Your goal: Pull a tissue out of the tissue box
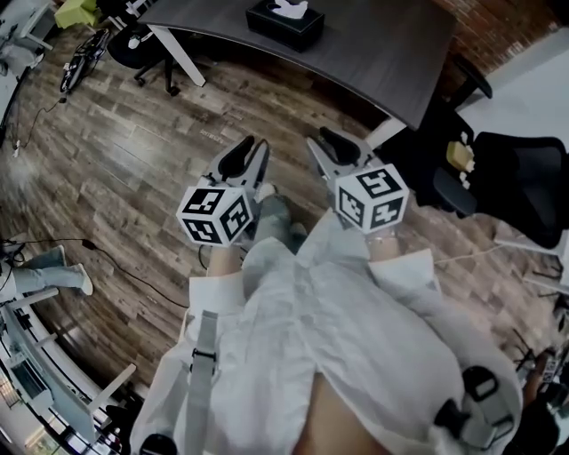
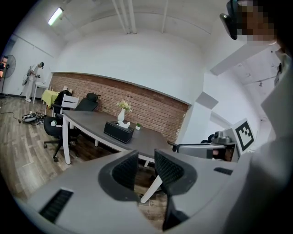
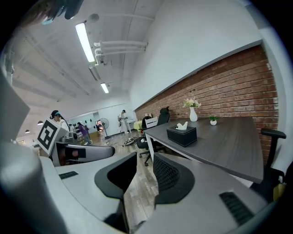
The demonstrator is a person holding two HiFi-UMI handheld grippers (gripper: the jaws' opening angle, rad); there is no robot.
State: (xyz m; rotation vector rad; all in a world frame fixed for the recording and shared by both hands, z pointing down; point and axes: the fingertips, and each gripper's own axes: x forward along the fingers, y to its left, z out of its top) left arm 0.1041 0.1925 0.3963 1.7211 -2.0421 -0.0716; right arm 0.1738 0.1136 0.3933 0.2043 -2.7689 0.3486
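Tissue box: black, upright on the dark desk, set back from the near long edge and closer to the desk's left end than to its right. A white tissue stands up out of the slot in the box top. Nothing touches the box or the tissue.

Left gripper: held in front of the person's body over the wood floor, pointing toward the desk and well apart from the box. In the left gripper view its jaws stand apart, and only floor and a desk leg show through the gap. Empty.

Right gripper: beside the left one, short of the desk's near edge and also aimed at the desk. In the right gripper view its jaws stand apart with bare floor between them. Empty.

Other items on the desk: a white vase with flowers stands just behind the box, toward the edge that faces the brick wall. A small potted plant sits near the vase along that same edge.

Surroundings: black office chairs stand off the desk's left end. Another black chair stands off the right end. A person stands far back in the room.
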